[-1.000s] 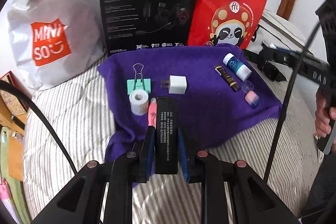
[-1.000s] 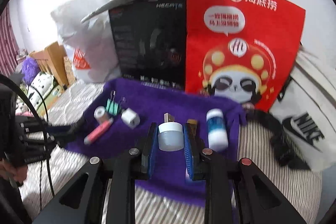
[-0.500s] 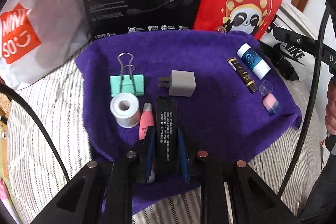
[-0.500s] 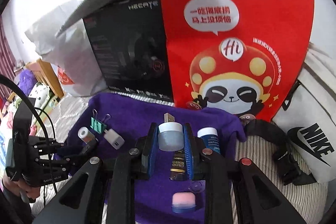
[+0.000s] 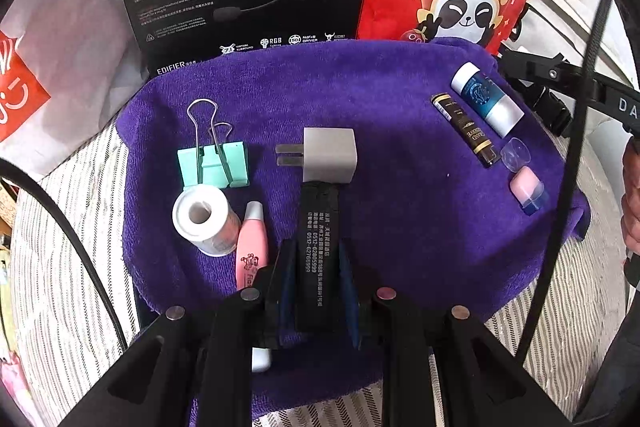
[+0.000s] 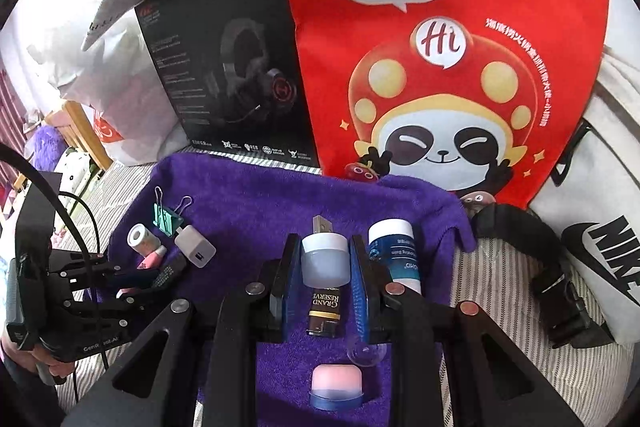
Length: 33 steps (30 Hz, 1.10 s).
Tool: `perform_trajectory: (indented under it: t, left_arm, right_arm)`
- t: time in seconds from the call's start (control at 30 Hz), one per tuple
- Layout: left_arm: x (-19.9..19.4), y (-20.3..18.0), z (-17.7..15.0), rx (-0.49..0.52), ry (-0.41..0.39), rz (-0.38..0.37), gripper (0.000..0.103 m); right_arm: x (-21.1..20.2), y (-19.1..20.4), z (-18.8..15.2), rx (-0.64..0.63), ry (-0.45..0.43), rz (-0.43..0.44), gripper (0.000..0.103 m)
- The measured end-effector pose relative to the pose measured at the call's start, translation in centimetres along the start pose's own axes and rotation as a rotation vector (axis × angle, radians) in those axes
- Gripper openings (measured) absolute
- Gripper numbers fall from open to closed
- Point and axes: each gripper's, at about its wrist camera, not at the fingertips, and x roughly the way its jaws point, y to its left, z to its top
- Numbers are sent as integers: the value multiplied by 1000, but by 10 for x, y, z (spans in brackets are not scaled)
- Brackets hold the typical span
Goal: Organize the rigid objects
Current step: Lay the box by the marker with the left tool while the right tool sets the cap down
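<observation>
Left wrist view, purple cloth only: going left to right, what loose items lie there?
Tape roll → pink tube → white plug adapter → dark gold-lettered stick → pink-and-blue capsule.

towel [image 5: 400, 219] — purple | binder clip [image 5: 214, 163] — mint green | bedsheet [image 5: 72, 287] — grey-white stripes | charger [image 5: 330, 155] — white

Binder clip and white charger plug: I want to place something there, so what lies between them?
In the left wrist view, only bare purple cloth lies between the binder clip and the charger plug.
</observation>
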Motion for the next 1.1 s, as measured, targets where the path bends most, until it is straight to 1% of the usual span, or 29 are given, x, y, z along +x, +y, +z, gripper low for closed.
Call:
perform_trajectory:
  t: [0.1,0.23,0.37,0.5,0.53,0.57,0.63,0.83,0.93,1.0,1.1]
  left_arm:
    - [3,-7,1,22,1,24,22]
    - [4,-9,1,36,-1,23,23]
    - [0,-5,-3,20,-11,-13,34]
    - [-15,0,-13,26,-40,13,37]
    - [-21,3,-15,21,-55,18,40]
    - [-27,7,-17,14,-72,28,49]
    - [-37,14,-19,0,-102,47,58]
    - [-55,43,-23,-96,-157,60,58]
    - [-48,55,-23,-134,-148,46,60]
    - [-46,61,-25,-156,-141,52,60]
    - [-43,62,-26,-164,-138,41,60]
  right_arm:
    - [4,1,-1,-4,7,0,24]
    - [8,0,-1,-1,15,-3,24]
    - [12,-1,-1,0,23,-1,24]
    - [17,0,-1,-1,25,-4,24]
    - [18,1,-1,-3,26,-5,24]
    - [21,3,-2,-6,27,-6,24]
    - [27,8,-3,-16,39,-4,24]
    - [40,25,-8,-66,79,9,24]
    - [46,29,-10,-77,94,14,24]
    - [50,30,-12,-80,103,10,24]
    - [57,32,-15,-83,121,12,24]
